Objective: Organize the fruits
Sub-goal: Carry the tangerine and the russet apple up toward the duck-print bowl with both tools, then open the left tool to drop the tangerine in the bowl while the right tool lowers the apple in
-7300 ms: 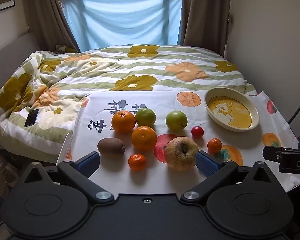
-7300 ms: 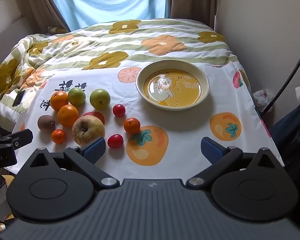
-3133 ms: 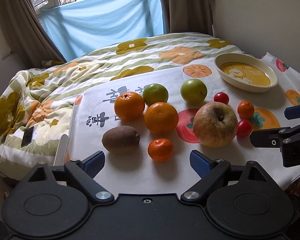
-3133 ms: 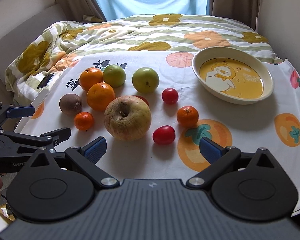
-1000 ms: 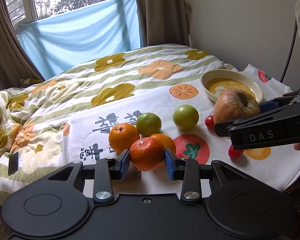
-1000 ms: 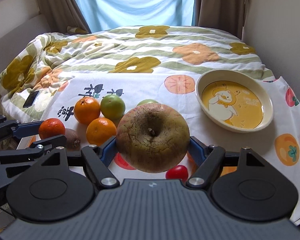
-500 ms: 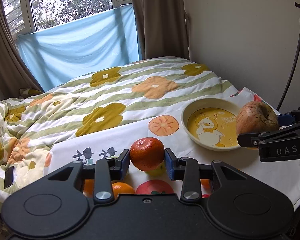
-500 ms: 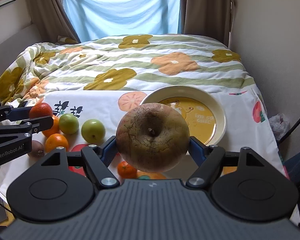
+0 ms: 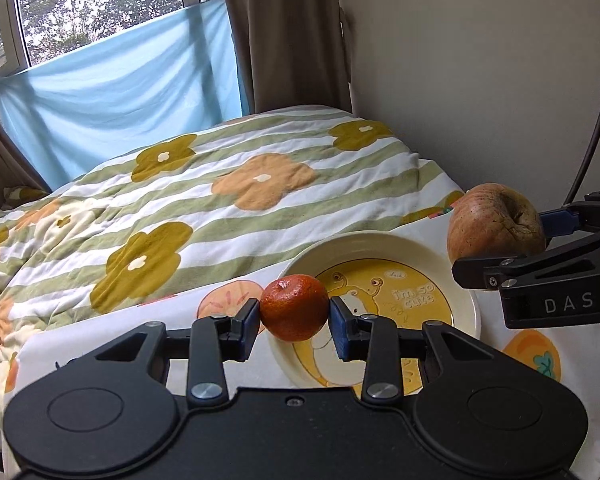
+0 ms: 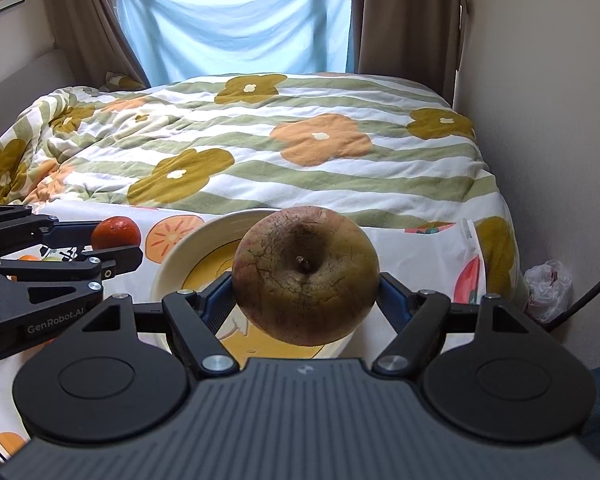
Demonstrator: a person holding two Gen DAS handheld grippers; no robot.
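Observation:
My left gripper (image 9: 294,318) is shut on a small mandarin (image 9: 294,307), held in the air over the near left rim of the cream bowl (image 9: 470,286) with a yellow duck print. My right gripper (image 10: 306,294) is shut on a big brownish wrinkled apple (image 10: 306,276), stem up, above the same bowl (image 10: 172,268). In the left wrist view that apple (image 9: 496,232) hangs beyond the bowl's right rim, with the right gripper's black body below it. In the right wrist view the mandarin (image 10: 116,233) sits at the left, level with the bowl's left edge. The bowl holds no fruit that I can see.
The bowl stands on a white fruit-print cloth (image 9: 236,320) over a flowered quilt (image 10: 300,148). A wall runs close on the right, with a black cable (image 9: 592,132) and a plastic bag (image 10: 548,286) beside the bed. Bits of other fruit (image 10: 40,258) peek behind the left gripper.
Both grippers have carried their fruit to the right, from above the fruit group to over the bowl. The grips stay the same; the remaining fruit has slid out of the left wrist view.

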